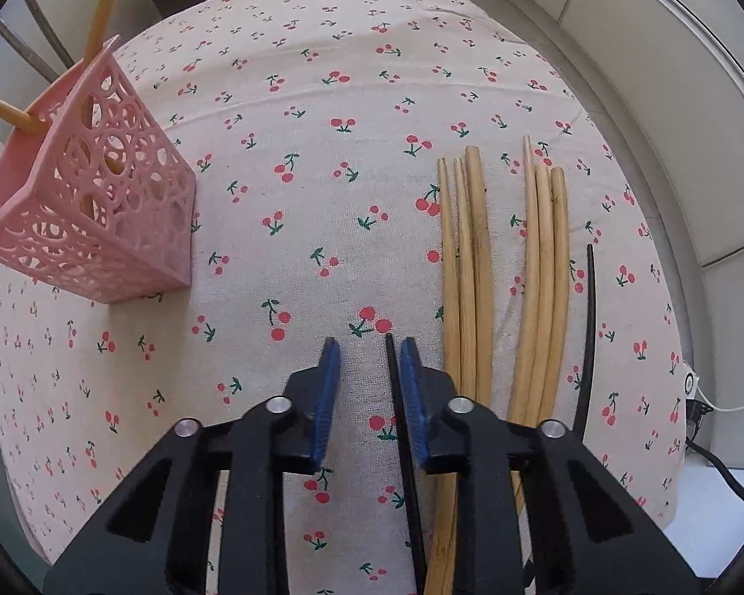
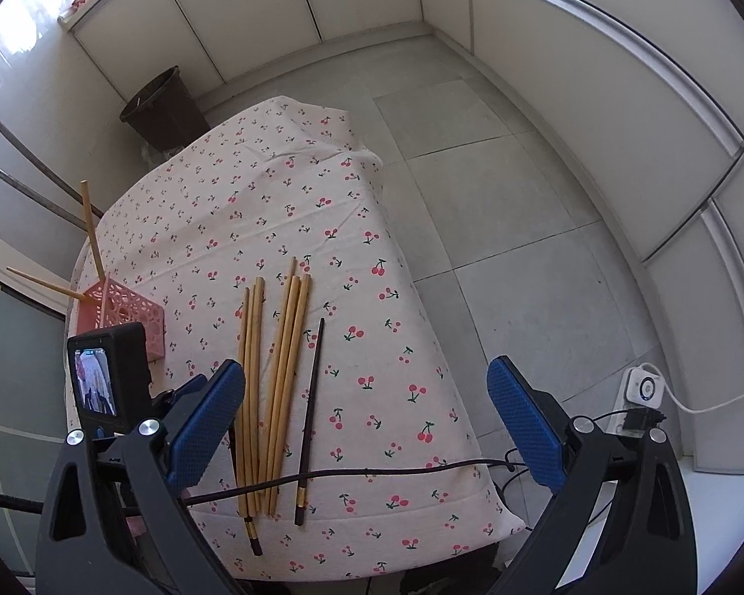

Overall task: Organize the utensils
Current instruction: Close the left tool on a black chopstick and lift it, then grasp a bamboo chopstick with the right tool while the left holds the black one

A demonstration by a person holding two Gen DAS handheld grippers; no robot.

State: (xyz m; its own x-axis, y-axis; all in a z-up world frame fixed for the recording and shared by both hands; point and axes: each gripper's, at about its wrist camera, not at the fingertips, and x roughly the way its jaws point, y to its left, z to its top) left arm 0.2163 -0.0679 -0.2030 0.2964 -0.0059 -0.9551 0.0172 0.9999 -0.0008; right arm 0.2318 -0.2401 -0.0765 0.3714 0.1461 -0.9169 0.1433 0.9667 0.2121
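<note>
While your left gripper (image 1: 367, 352) hovers low over the cherry-print tablecloth (image 1: 322, 158), its blue-padded fingers stand narrowly apart, with a thin black chopstick (image 1: 402, 441) lying against the inner face of the right-hand pad. You cannot tell from either view whether that stick is pinched or only resting there, since its lower length runs out of sight beneath the gripper body.

Just to the right, two bundles of pale bamboo chopsticks (image 1: 476, 267) lie side by side on the cloth, their near ends hidden behind the gripper's black frame. A second black chopstick (image 1: 589, 327) lies beyond them, and its lower end is cut off too.

At far left stands the pink perforated plastic utensil basket (image 1: 99, 208), with two bamboo sticks (image 1: 105, 5) leaning out of it; their tops leave the picture.

Your right gripper (image 2: 367, 421) hangs high above the table's near edge, spread wide and holding nothing. From there the bamboo chopsticks (image 2: 273, 386) show whole, a black cable (image 2: 372, 472) crossing over their near ends. The left gripper's camera unit (image 2: 106, 382) blocks much of the pink basket (image 2: 124, 305).
</note>
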